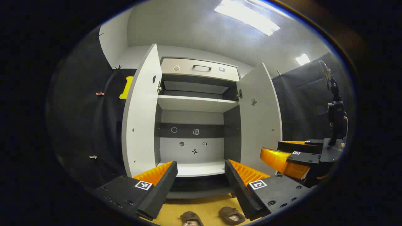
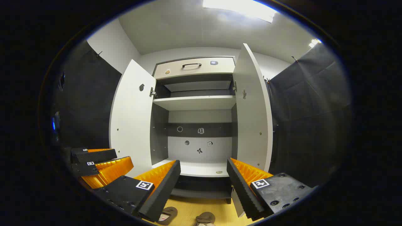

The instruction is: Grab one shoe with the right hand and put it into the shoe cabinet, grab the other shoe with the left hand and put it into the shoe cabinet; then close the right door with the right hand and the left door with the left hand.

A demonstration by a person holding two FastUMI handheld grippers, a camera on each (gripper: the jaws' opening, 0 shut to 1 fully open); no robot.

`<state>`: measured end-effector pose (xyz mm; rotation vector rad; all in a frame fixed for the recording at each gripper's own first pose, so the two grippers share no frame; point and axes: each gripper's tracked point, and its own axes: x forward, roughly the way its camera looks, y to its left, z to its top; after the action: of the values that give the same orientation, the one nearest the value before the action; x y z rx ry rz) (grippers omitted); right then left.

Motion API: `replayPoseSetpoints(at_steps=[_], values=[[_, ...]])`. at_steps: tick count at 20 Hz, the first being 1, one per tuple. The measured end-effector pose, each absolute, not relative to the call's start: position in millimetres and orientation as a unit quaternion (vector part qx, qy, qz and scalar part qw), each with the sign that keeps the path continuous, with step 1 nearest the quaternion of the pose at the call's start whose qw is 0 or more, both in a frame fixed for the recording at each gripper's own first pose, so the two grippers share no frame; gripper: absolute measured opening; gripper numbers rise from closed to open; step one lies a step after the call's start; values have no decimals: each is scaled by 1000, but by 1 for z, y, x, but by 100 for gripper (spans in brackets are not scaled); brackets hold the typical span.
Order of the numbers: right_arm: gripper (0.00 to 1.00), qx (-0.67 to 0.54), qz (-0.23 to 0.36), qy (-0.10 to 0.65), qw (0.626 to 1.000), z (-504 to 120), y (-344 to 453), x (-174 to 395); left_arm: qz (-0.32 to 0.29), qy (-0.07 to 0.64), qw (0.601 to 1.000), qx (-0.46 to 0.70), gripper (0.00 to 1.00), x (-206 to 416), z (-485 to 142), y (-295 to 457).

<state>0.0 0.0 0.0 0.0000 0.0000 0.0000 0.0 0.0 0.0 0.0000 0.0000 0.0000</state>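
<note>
- Left door (image 1: 139, 116) of the shoe cabinet (image 1: 198, 103): swung wide open, standing at the left of the opening in my left gripper view; same door (image 2: 132, 119) at the left in my right gripper view.
- My left gripper (image 1: 201, 185): jaws spread wide, nothing between them, aimed at the cabinet's open lower compartment.
- Left shoe (image 1: 191, 218): brown, on the yellow-tan floor (image 1: 201, 207), below and between my left fingers, in front of the cabinet, not inside it.
- Right shoe (image 1: 231, 216): just beside the first, apart from it, close under my left gripper's right finger (image 1: 248, 188).
- In my right gripper view the pair sits low between the fingers: one shoe (image 2: 168, 215) at the left finger's tip, the other (image 2: 205, 218) near the middle.
- My right gripper (image 2: 203, 183): jaws likewise wide apart, holding nothing, pointed into the same compartment.
- Bottom shelf (image 2: 201, 169): a small round thing (image 2: 219, 172) lies on it; too small to tell what.
- Back panel: several small stickers (image 2: 201, 131). Middle shelf (image 1: 196, 103) above, drawer (image 1: 201, 69) with a dark handle on top.
- Right door (image 1: 259, 116): open, standing at the right edge of the opening; in the right gripper view (image 2: 251, 110) it rises just behind my right finger.
- Far right of the left gripper view: my other gripper (image 1: 293, 155), open, alongside.
- Black cloth wall (image 2: 307, 113) at right.
</note>
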Motion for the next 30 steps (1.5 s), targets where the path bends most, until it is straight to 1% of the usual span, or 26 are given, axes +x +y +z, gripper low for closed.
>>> replayPoseSetpoints(at_steps=[3, 19, 24, 27, 30], values=[[98, -2, -3, 2, 1000, -1, -2, 1, -5, 9, 1000, -7, 96, 2, -6, -2], [98, 8, -16, 18, 1000, -15, -2, 5, -16, 11, 1000, -9, 96, 5, -11, 2], [98, 25, -35, 61, 997, -55, -3, 5, -26, 20, 999, -18, 95, 8, -20, 9], [98, 25, -38, 104, 994, -98, 0, 1, -30, 29, 999, -17, 96, 13, -31, 16], [99, 23, -28, 147, 989, -143, 7, -8, -27, 32, 999, -16, 95, 21, -39, 22]])
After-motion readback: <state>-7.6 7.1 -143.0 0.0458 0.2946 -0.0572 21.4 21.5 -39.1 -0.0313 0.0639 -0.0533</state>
